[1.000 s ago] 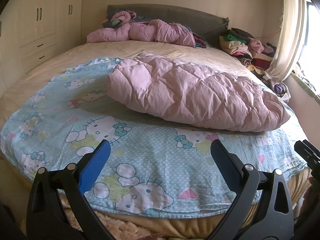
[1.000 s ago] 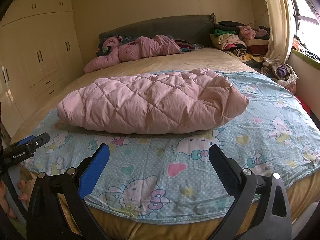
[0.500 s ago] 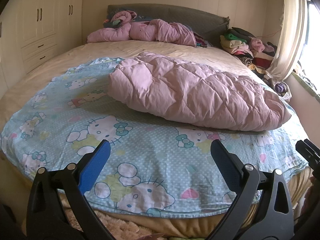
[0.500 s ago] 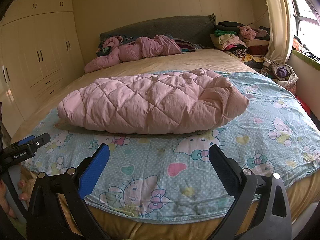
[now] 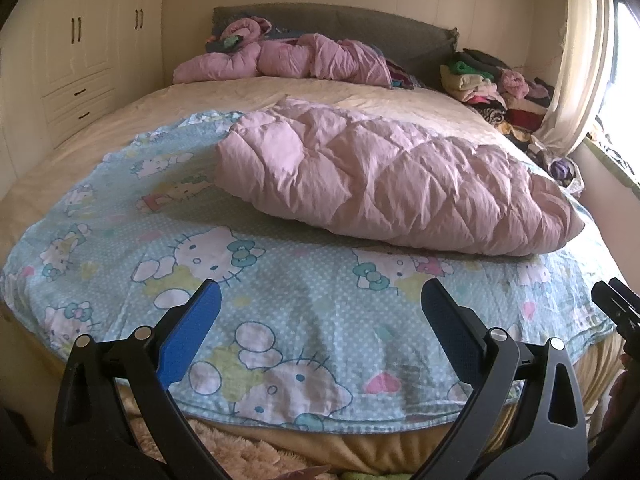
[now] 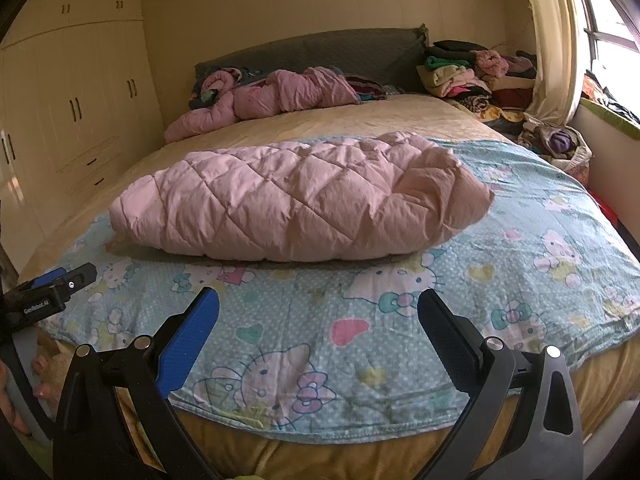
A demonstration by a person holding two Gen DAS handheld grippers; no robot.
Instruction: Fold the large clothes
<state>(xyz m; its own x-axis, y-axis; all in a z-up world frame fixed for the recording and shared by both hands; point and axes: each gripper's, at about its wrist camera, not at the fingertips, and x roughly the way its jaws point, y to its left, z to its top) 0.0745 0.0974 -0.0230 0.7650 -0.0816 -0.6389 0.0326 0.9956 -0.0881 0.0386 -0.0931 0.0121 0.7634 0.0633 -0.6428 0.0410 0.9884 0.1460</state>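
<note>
A pink quilted padded garment (image 5: 384, 184) (image 6: 296, 208) lies folded in a long puffy bundle across a light blue cartoon-cat sheet (image 5: 280, 292) (image 6: 520, 264) on the bed. My left gripper (image 5: 320, 292) hovers open over the sheet's near edge, short of the bundle, with nothing between its fingers. My right gripper (image 6: 318, 298) is likewise open and empty above the sheet's front edge. Each gripper shows at the edge of the other's view: the right one (image 5: 616, 304), the left one (image 6: 56, 284).
A second crumpled pink padded garment (image 5: 288, 60) (image 6: 272, 96) lies by the grey headboard (image 5: 344, 24). Piled clothes (image 5: 488, 84) (image 6: 468, 72) fill the far right corner by the curtain (image 5: 576, 60). Cream wardrobes (image 6: 76, 112) line the left wall. A fluffy rug (image 5: 248, 456) lies below the bed.
Both views have crept very slightly toward the bed; the pink bundle and the sheet lie as before. Both grippers stay open.
</note>
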